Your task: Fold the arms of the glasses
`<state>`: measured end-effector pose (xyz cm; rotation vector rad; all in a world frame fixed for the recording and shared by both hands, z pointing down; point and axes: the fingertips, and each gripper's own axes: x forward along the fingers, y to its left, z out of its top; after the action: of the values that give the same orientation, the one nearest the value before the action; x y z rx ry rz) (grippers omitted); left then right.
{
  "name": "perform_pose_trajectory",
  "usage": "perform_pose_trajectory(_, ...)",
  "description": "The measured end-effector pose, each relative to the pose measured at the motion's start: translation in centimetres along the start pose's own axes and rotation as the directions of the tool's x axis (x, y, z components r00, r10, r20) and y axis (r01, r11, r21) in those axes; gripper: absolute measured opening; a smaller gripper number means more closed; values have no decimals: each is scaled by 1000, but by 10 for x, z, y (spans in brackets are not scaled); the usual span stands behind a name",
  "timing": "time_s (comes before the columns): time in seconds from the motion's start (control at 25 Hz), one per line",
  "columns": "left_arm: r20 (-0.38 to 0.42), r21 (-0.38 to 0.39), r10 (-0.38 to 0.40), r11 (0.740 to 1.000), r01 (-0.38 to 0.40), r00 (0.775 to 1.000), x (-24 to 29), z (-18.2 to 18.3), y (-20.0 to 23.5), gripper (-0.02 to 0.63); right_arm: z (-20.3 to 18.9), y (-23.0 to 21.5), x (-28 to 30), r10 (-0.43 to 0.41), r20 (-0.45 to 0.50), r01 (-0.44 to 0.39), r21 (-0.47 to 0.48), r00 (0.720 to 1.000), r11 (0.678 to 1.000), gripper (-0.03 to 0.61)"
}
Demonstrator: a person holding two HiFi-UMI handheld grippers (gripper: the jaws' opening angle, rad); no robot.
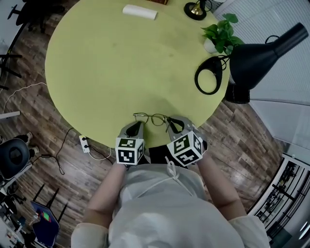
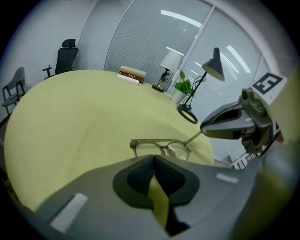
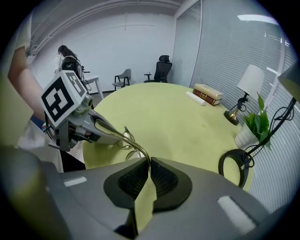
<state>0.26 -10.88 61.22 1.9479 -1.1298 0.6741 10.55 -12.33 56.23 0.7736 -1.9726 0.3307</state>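
Thin metal-framed glasses lie on the round yellow-green table close to its near edge. My right gripper is at their right end, shut on the right arm; in the right gripper view that arm runs straight into the closed pads of the right gripper. My left gripper sits just short of the left end. In the left gripper view the left gripper has its jaws together with nothing seen between them, and the glasses lie just beyond. Their left arm is hidden.
A black desk lamp with a ring-shaped part stands at the table's right edge, beside a potted plant. A white box and a brass lamp base are at the far side. A power strip lies on the wood floor.
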Motion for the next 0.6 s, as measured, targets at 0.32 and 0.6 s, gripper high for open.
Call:
perform_pose_trajectory(0.32,-29,38,37,999,-36,999,7,3,9,6,1,18,-2,44,-68,-56,-191,997,980,21)
perform_pose_trajectory(0.6,-22,71,26,997,-25,999,8,2,6,6,2,26,4,129,-192,-187,-329,973,925,29)
